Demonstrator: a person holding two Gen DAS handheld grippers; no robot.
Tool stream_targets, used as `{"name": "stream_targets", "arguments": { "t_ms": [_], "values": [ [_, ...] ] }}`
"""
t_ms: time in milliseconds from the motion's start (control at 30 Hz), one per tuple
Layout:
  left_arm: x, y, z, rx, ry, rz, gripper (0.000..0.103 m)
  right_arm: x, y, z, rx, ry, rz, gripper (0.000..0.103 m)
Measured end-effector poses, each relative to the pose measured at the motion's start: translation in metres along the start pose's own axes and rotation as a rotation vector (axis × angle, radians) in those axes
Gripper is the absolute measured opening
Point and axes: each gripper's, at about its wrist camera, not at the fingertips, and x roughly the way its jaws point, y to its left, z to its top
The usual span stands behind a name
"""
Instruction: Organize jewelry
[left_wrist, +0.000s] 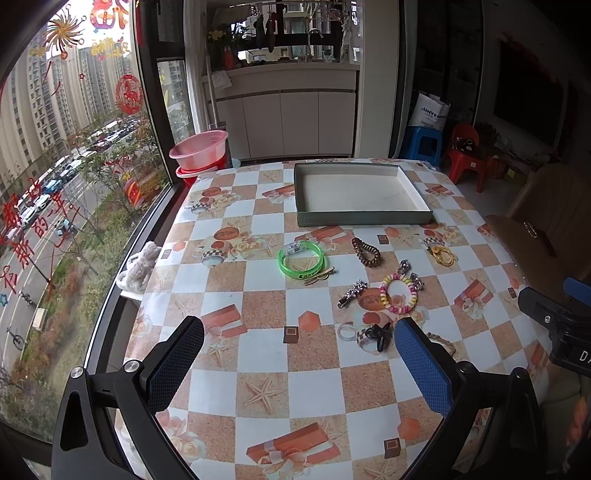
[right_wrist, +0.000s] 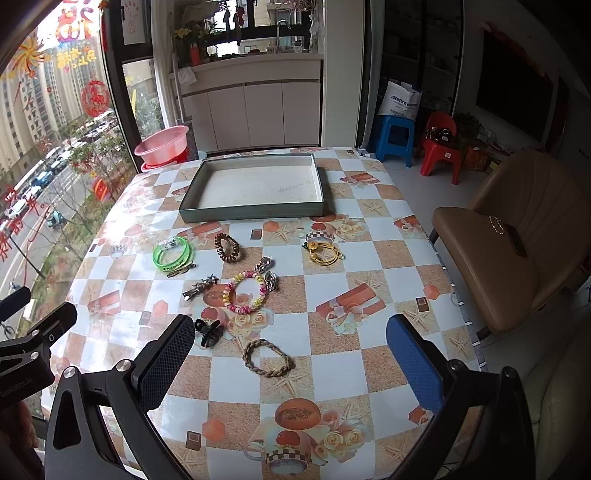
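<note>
Two views show the same checked tabletop (left_wrist: 266, 373) with jewelry scattered across it.

In the left wrist view, the left hand-held gripper (left_wrist: 299, 365) hangs above the near part of the tabletop, its jaws released and wide apart with nothing between them. A shallow tray (left_wrist: 364, 218) sits at the far side. Nearer lie a green bangle (left_wrist: 301, 259), a brown spiral hair tie (left_wrist: 365, 252), a gold piece (left_wrist: 442, 254) to the right, a silver hair clip (left_wrist: 351, 292), a pastel bead bracelet (left_wrist: 399, 294) and a black claw clip (left_wrist: 380, 335) just beside the right finger. The right hand-held gripper's body shows at the right edge.

In the right wrist view, the right hand-held gripper (right_wrist: 290, 360) is likewise released, empty, over the near tabletop. A braided bracelet (right_wrist: 268, 358) lies between its fingers on the cloth below, apart from both. The black claw clip (right_wrist: 209, 332) sits near the left finger, the bead bracelet (right_wrist: 245, 292) farther off, and the tray (right_wrist: 255, 213) beyond.
</note>
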Motion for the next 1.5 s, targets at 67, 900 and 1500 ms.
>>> {"name": "stream_targets", "arguments": {
  "t_ms": [67, 900, 1500],
  "values": [
    [0.001, 0.001, 0.0, 0.0, 0.002, -0.001, 0.103, 0.001, 0.0, 0.0, 0.0, 0.001, 0.001, 0.103],
    [0.008, 0.003, -0.001, -0.009, 0.036, -0.001, 0.103, 0.002, 0.003, -0.001, 0.0, 0.009, -0.004, 0.103],
    [0.047, 0.013, -0.002, 0.018, 0.203, -0.018, 0.103, 0.028, -0.012, -0.013, 0.073, 0.208, -0.015, 0.103]
  ]
}}
